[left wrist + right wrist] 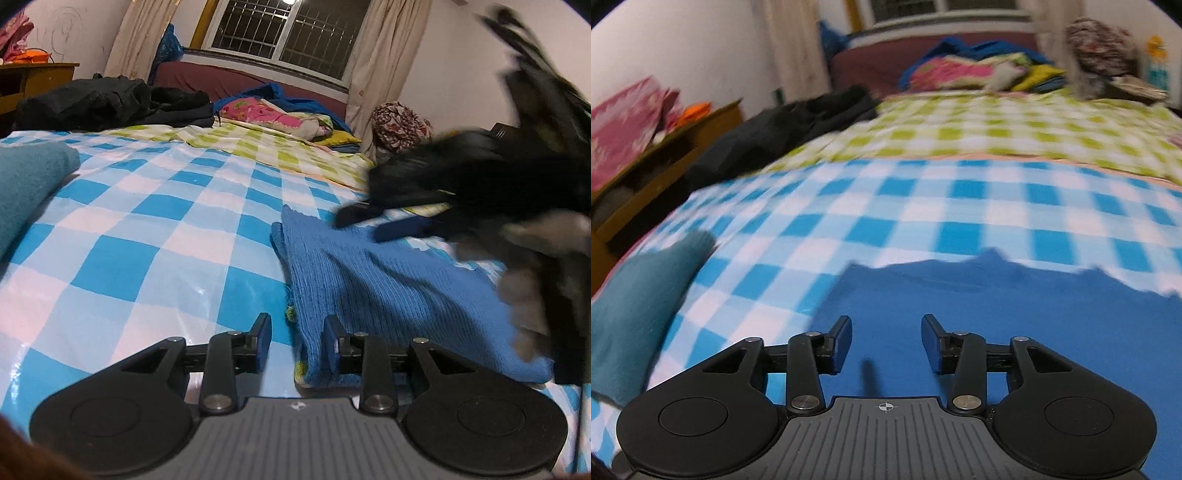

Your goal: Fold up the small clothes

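A blue knit garment (388, 288) lies folded on the blue-and-white check sheet (166, 221). In the left wrist view my left gripper (296, 343) is low at the garment's near left edge. Its jaws stand a little apart: the edge lies between them against the right pad, and the left pad is clear of it. My right gripper (373, 221), blurred, hangs over the garment's far side, with a person's hand (535, 280) behind it. In the right wrist view the right gripper (886, 341) is open above the blue garment (997, 314), with nothing between its fingers.
A folded teal cloth (29, 181) (639, 306) lies at the left of the bed. A dark clothes pile (110, 103), pink bedding (266, 112) and a green check sheet (997, 125) lie further back. A wooden desk (665, 162) stands at the left.
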Action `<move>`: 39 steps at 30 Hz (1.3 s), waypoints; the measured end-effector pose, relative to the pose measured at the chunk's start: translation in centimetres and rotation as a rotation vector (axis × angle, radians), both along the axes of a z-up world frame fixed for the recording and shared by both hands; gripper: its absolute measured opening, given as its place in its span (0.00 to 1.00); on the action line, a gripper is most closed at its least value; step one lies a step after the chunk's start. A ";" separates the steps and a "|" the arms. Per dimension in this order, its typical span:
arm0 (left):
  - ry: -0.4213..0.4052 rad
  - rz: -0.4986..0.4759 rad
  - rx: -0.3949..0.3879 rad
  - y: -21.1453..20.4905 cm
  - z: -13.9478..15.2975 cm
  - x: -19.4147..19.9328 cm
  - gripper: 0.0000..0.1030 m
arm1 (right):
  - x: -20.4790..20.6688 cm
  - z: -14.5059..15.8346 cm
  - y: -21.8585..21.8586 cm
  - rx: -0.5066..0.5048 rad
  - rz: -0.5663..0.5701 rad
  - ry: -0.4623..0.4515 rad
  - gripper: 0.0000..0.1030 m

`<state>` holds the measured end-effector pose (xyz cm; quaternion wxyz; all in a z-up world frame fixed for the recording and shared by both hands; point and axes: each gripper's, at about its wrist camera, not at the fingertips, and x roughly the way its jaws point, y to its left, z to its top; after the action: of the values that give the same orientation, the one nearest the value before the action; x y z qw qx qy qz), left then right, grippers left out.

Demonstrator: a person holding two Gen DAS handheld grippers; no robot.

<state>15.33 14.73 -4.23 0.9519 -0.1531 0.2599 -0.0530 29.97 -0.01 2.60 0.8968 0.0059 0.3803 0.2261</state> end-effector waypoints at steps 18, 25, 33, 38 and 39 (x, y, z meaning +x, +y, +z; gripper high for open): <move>0.003 -0.027 -0.021 0.1 -0.4 -0.3 0.38 | 3.2 -3.8 9.0 -0.342 0.064 -0.002 0.40; -0.009 -0.036 -0.012 -0.2 -0.4 -0.5 0.55 | 3.5 -3.0 7.8 -0.330 0.072 0.009 0.17; -0.022 -0.050 0.003 -1.1 -0.5 -0.2 0.72 | 2.9 -0.1 4.2 -0.167 0.065 0.022 0.11; 0.000 -0.041 0.031 -2.3 -0.5 0.9 0.77 | 2.5 1.5 2.0 -0.065 0.058 0.033 0.11; 0.006 -0.039 0.027 -2.5 -0.5 1.2 0.77 | 2.4 1.7 1.6 -0.056 0.059 0.031 0.11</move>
<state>16.50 12.24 -4.73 0.9519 -0.1355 0.2663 -0.0676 32.40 1.64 4.32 0.8835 -0.0267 0.4004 0.2416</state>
